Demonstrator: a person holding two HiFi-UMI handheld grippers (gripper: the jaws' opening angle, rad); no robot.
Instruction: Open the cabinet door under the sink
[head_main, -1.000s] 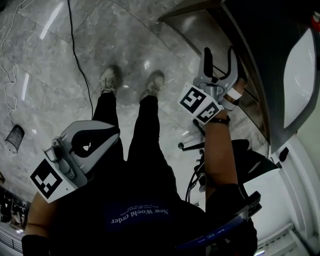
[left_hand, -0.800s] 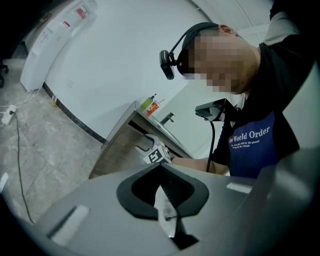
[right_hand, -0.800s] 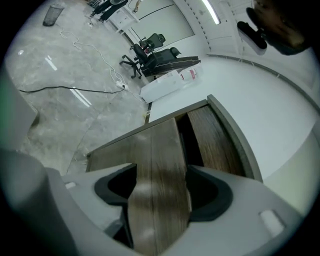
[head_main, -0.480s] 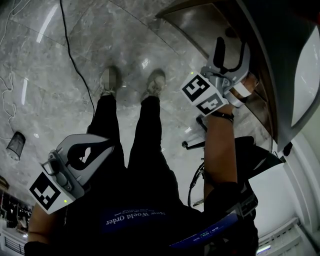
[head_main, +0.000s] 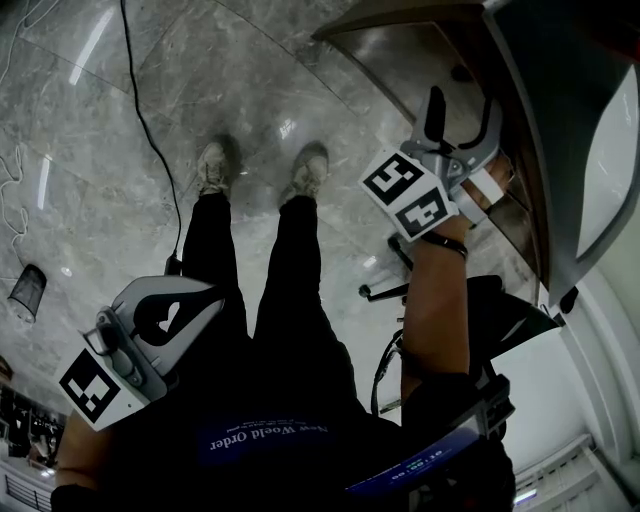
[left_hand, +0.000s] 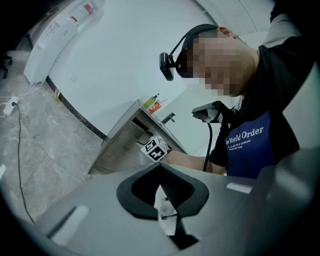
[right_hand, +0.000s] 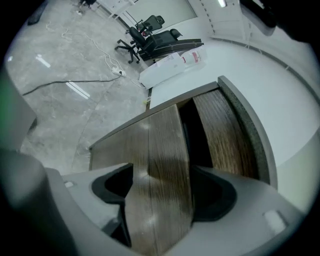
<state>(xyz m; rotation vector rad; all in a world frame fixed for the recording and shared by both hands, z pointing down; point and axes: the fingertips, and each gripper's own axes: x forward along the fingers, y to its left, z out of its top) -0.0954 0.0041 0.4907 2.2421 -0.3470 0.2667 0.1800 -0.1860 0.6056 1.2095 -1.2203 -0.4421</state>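
Note:
The wood-grain cabinet door (head_main: 400, 45) under the grey sink counter (head_main: 540, 130) stands swung out over the floor. In the right gripper view the door (right_hand: 160, 145) has a dark gap (right_hand: 192, 135) beside it that leads into the cabinet. My right gripper (head_main: 463, 100) is at the door's free edge. Its jaws have just been opening and now stand wide, with the door's edge between them (right_hand: 162, 185). My left gripper (head_main: 205, 300) hangs low by the person's left leg, shut and holding nothing (left_hand: 165, 200).
A black cable (head_main: 150, 130) runs over the marble floor past the person's shoes (head_main: 215, 165). A mesh bin (head_main: 25, 290) sits at the far left. An office chair (right_hand: 150, 30) and a white board (right_hand: 170, 62) stand by the wall. A faucet (left_hand: 169, 118) rises from the counter.
My right gripper has shifted a little further along the door edge and its jaws are wider apart. My left gripper has sunk slightly beside the leg.

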